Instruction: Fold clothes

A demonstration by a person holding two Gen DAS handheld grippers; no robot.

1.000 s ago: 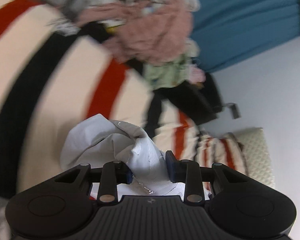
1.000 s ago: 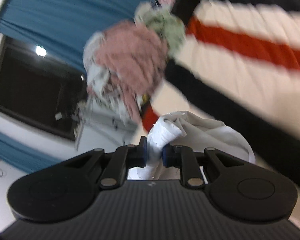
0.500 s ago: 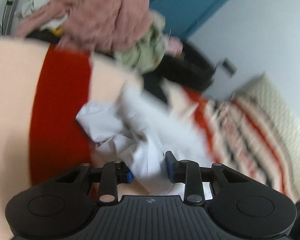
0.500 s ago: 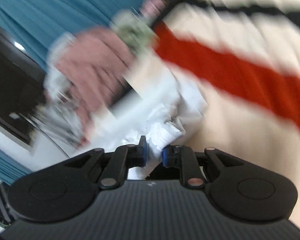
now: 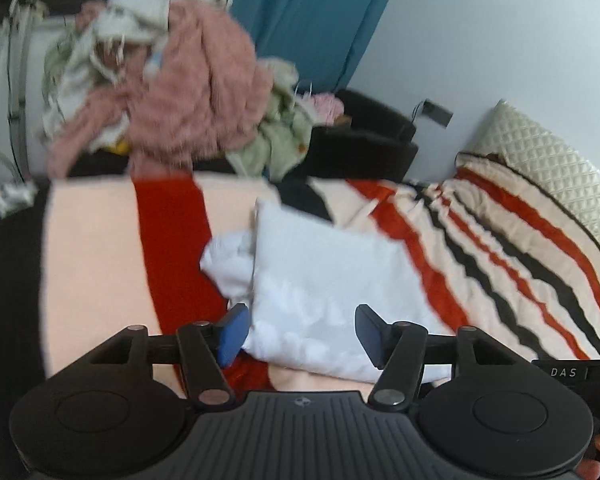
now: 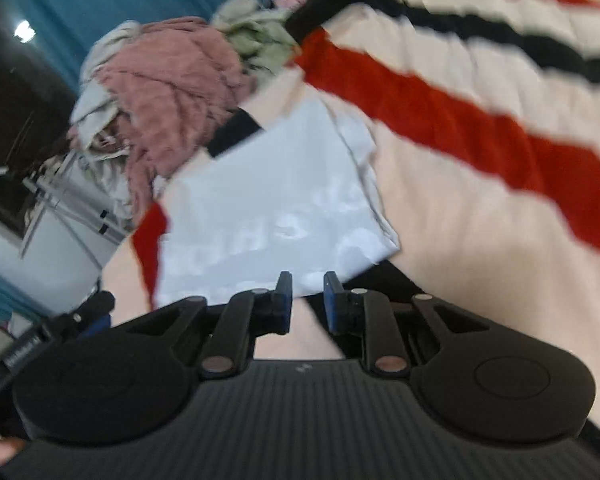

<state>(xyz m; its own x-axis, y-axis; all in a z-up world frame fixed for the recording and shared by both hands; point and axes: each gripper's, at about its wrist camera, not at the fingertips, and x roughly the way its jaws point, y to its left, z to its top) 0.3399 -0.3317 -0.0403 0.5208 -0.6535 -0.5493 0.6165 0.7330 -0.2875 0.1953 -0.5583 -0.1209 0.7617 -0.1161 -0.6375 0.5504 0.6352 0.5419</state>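
Note:
A white T-shirt (image 5: 324,276) lies spread flat on the striped bed cover (image 5: 92,248), one sleeve bunched at its left side. It also shows in the right wrist view (image 6: 268,208), with faint lettering showing through. My left gripper (image 5: 300,334) is open, its blue pads (image 5: 233,334) wide apart just over the shirt's near edge. My right gripper (image 6: 306,300) is open with a narrower gap, empty, at the shirt's near hem.
A heap of unfolded clothes, mostly a pink fuzzy garment (image 5: 196,92) and pale green cloth (image 5: 276,140), sits at the far end of the bed. A quilted cream pillow (image 5: 548,168) lies right. A blue curtain (image 5: 308,12) hangs behind.
Both grippers held the bunched white shirt and swung it down onto the bed. Now the shirt lies flat and both grippers have opened and let go of it.

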